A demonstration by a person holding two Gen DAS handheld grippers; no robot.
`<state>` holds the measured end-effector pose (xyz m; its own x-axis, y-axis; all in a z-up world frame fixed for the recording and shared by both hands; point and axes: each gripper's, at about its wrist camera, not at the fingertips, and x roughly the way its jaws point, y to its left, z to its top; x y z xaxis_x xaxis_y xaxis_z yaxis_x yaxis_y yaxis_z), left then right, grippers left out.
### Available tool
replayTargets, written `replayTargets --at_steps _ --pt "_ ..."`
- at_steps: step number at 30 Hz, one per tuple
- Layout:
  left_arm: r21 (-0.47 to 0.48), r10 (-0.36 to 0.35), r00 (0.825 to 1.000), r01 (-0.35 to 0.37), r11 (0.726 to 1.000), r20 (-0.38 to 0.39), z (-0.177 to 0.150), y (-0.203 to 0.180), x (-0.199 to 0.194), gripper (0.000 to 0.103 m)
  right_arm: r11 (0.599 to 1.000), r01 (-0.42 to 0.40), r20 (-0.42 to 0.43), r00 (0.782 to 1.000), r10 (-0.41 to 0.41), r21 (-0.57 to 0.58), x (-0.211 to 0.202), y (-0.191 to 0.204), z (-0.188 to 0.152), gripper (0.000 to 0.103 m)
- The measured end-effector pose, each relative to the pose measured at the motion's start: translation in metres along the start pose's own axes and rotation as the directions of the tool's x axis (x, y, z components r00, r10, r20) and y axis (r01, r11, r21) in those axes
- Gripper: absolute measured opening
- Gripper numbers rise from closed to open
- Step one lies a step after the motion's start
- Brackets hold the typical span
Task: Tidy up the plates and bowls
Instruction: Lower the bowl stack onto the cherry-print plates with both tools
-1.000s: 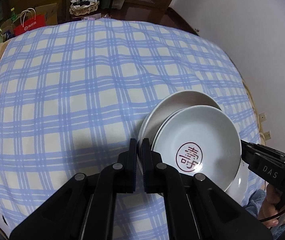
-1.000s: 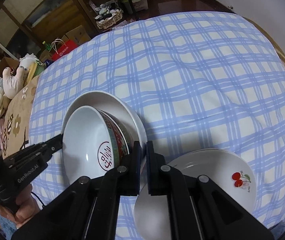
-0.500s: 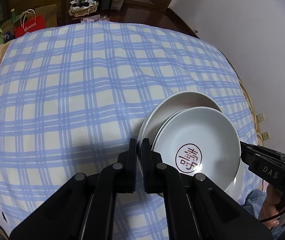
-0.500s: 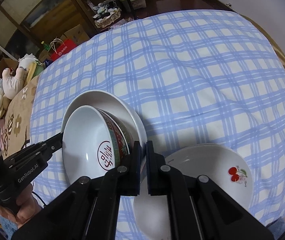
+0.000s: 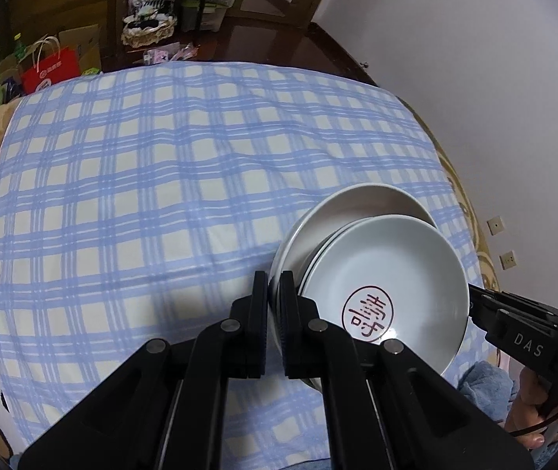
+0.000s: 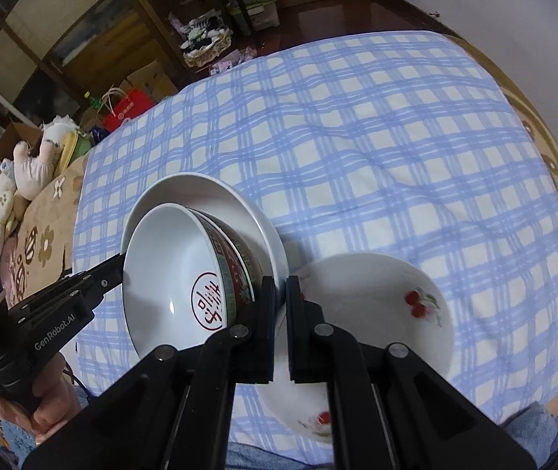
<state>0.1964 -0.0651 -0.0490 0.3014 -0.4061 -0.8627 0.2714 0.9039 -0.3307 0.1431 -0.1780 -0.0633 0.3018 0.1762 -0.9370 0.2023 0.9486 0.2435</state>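
Note:
A white plate (image 5: pixel 357 203) carries a white bowl (image 5: pixel 388 274) with a red seal mark inside and a red-green patterned outside (image 6: pixel 236 262). My left gripper (image 5: pixel 274 278) is shut on the plate's left rim. On the opposite rim my right gripper (image 6: pixel 280 282) is shut too. Each gripper shows in the other's view: the right gripper (image 5: pixel 475 301) and the left gripper (image 6: pixel 120 262). Plate (image 6: pixel 208 192) and bowl hang above the table. Below them a white cherry-print plate (image 6: pixel 381 293) lies on the cloth.
A blue-and-white checked cloth (image 5: pixel 142 196) covers the round table. Beyond its far edge stand a red paper bag (image 5: pixel 49 72), a basket (image 5: pixel 147 31) and wooden shelves. Plush toys (image 6: pixel 32 164) sit at the left. A white wall (image 5: pixel 475 78) is close on the right.
Both grippers have risen together with the plate and bowl; the table looks farther away. The cherry plate stays on the cloth and now shows more fully under the right gripper.

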Motion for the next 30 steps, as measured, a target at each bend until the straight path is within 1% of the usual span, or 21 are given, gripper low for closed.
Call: replayTargets --at_steps 3,6,9,12,17,21,26,28,30 --pt "0.022 -0.015 1.0 0.015 1.0 -0.013 -0.003 -0.018 0.001 0.004 1.0 0.017 0.014 1.0 -0.017 0.007 -0.013 -0.015 -0.007 0.007" --pt "0.045 -0.036 0.998 0.038 0.998 -0.053 -0.006 -0.036 0.009 0.005 0.999 0.032 0.013 0.999 -0.032 0.004 -0.022 -0.029 -0.015 0.007" --pt "0.079 -0.022 0.997 0.028 0.996 -0.08 -0.014 -0.056 0.018 0.005 0.999 0.038 -0.005 0.999 -0.037 0.029 -0.023 -0.047 -0.024 0.007" --pt "0.093 -0.007 0.995 0.017 0.996 -0.1 -0.02 -0.067 0.026 0.005 0.998 0.049 -0.019 0.999 -0.049 0.047 -0.02 -0.062 -0.034 0.007" --pt "0.083 0.003 0.989 0.009 0.996 -0.146 -0.026 -0.071 0.046 0.005 0.997 0.041 -0.036 0.999 -0.038 0.064 -0.012 -0.078 -0.044 0.007" --pt "0.1 0.051 0.984 -0.034 0.994 -0.173 -0.032 -0.077 0.06 0.005 0.996 0.036 -0.068 0.997 -0.031 0.078 0.006 -0.087 -0.05 0.007" --pt "0.082 0.035 0.983 -0.02 0.996 -0.181 -0.027 -0.074 0.069 0.006 0.992 -0.01 -0.091 0.996 0.022 0.124 0.014 -0.101 -0.047 0.007" --pt "0.09 0.036 0.983 -0.02 0.996 -0.179 -0.025 -0.077 0.072 0.006 0.991 -0.006 -0.097 0.995 0.019 0.133 0.018 -0.105 -0.046 0.007" --pt "0.105 0.052 0.983 -0.034 0.994 -0.176 -0.024 -0.081 0.074 0.005 0.991 0.003 -0.102 0.995 0.011 0.132 0.021 -0.106 -0.047 0.007"
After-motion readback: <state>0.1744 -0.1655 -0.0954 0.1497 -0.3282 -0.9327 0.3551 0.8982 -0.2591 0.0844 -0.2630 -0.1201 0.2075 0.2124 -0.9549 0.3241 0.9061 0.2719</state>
